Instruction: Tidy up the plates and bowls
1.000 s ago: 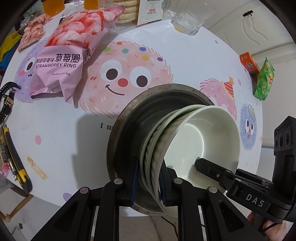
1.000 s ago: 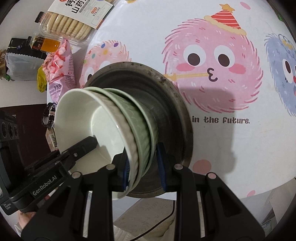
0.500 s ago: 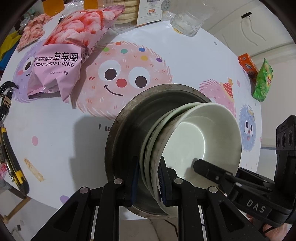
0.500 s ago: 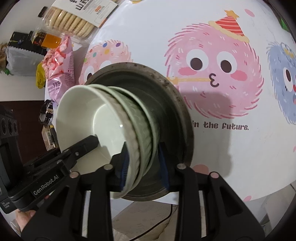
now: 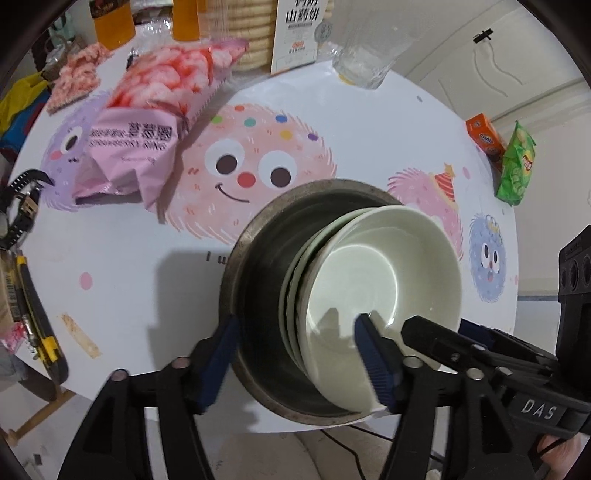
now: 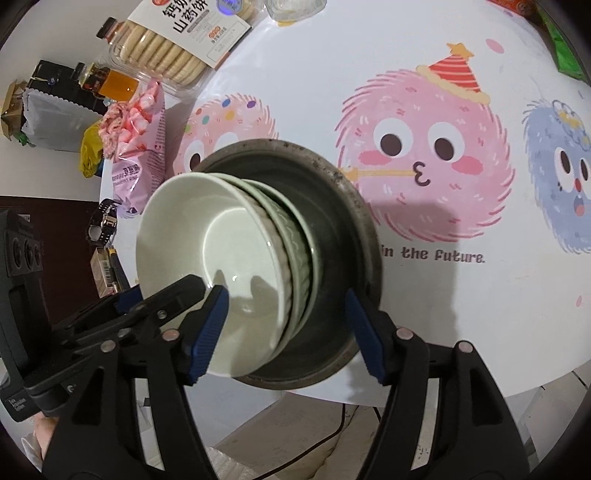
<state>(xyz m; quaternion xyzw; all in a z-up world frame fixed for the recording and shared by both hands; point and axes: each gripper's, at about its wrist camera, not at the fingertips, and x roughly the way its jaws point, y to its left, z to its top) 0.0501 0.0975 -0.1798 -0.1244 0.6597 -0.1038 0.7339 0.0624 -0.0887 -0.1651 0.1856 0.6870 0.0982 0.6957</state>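
A stack of pale green bowls point(image 5: 384, 280) rests tilted inside a dark metal basin point(image 5: 258, 266) near the table's front edge; it also shows in the right wrist view point(image 6: 236, 258), in the basin point(image 6: 340, 229). My left gripper point(image 5: 295, 350) is open, its fingers astride the basin's near rim and the bowls' edge. My right gripper point(image 6: 284, 325) is open, its fingers either side of the bowls' near edge. Each gripper shows in the other's view, low at the side.
A pink strawberry-ring snack bag point(image 5: 147, 140) lies at the far left. Biscuit packs point(image 5: 280, 33), a glass point(image 5: 365, 55), an orange box point(image 5: 484, 136) and a green chip bag point(image 5: 517, 166) stand around the table's rim. A watch point(image 5: 22, 206) and cutter point(image 5: 33, 314) lie at the left.
Both grippers were shut on the bowls' rims; both have opened and let go. The bowl stack now rests in the basin.
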